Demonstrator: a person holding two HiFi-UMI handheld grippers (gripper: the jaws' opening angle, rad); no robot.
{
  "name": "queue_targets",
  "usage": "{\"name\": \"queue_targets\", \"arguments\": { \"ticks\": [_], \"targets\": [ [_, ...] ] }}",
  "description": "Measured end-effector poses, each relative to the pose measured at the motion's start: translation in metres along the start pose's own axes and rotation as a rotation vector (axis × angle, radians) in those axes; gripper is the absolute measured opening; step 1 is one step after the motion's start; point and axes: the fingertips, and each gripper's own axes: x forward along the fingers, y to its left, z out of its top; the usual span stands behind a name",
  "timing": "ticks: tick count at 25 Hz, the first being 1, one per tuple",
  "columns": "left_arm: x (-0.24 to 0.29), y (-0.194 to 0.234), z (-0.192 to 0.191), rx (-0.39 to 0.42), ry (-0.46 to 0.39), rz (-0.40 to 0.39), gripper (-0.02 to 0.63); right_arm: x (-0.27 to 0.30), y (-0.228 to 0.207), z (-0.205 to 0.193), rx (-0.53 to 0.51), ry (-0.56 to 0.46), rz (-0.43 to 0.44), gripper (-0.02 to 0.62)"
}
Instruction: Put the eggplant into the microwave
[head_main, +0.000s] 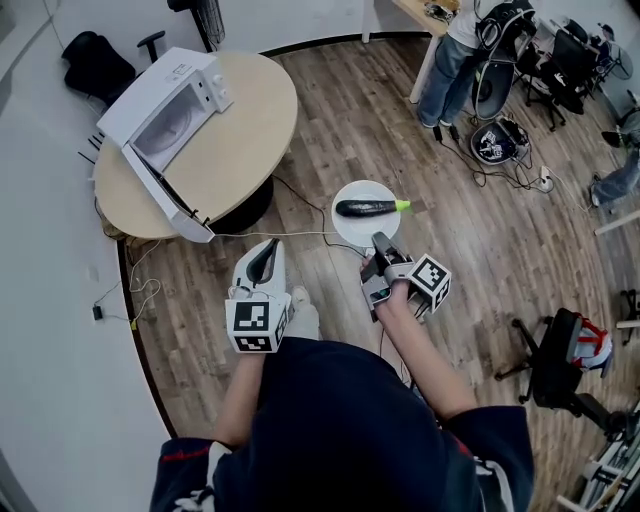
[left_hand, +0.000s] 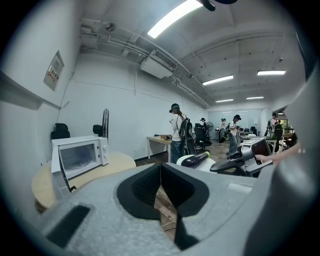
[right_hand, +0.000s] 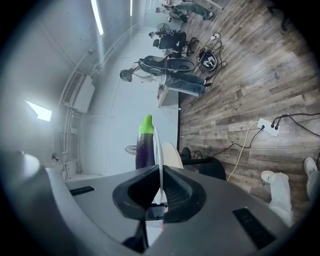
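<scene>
round wooden table (head_main: 250, 120) | white plate (head_main: 350, 230) | black office chair (head_main: 555, 365) | plank floor (head_main: 480, 235)

Round wooden table (head_main: 250, 140) at 10 o'clock in head view. White microwave (head_main: 170, 105) on its 10 o'clock part, door (head_main: 165, 190) open toward 6 o'clock. White plate (head_main: 350, 228) off table's 4 o'clock. Eggplant (head_main: 365, 207) across it, green stem to 3 o'clock. Right gripper (head_main: 381, 243) clamped on plate rim at 6 o'clock. Plank floor (head_main: 480, 230) below, cable (head_main: 290, 235) lying on it.
</scene>
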Motion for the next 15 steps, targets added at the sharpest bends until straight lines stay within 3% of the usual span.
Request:
{"name": "queue_targets", "arguments": {
  "ticks": [15],
  "targets": [
    [0.085, 0.113, 0.033, -0.023, -0.013, 0.001, 0.018, 0.14, 0.046, -0.017, -0.014, 0.032, -0.014, 0.02]
  ]
}}
